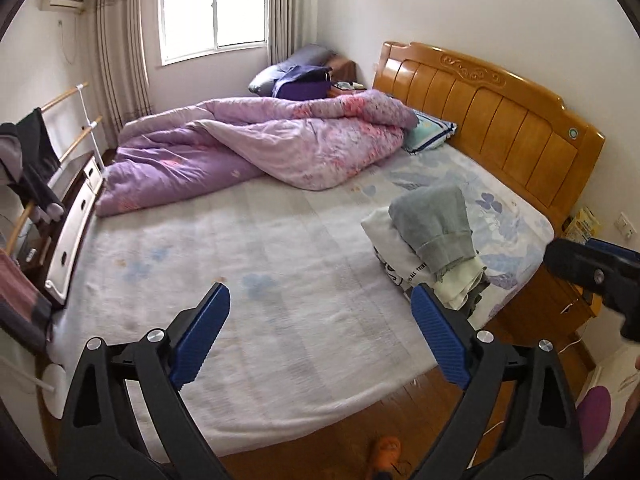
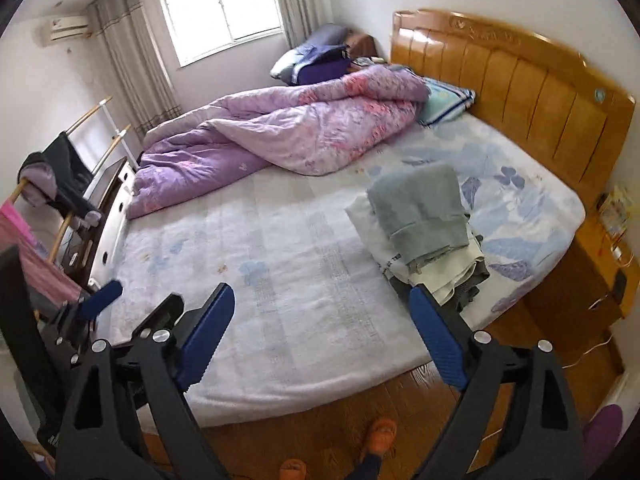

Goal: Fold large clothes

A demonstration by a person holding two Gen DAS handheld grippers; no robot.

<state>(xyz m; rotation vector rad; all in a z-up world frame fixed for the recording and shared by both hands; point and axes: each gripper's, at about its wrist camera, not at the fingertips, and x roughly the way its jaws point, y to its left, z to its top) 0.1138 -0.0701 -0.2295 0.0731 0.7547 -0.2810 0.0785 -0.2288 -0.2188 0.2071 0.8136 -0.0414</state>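
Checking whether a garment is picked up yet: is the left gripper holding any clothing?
No, the left gripper is open and empty above the bed, with the folded clothes stack lying apart.

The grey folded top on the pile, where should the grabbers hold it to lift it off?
Probably grip the grey folded top by its thick ribbed hem at the near end, coming from the foot of the bed; that edge overhangs the white garment below, so fingers can slip under.

Cut off at 3 o'clock in the left wrist view: right gripper (image 1: 600,276), tips unseen. Hidden under the grey top garment (image 2: 420,212): most of the folded stack (image 2: 436,272). Blurred at 6 o'clock: possibly an orange slipper (image 1: 386,452).
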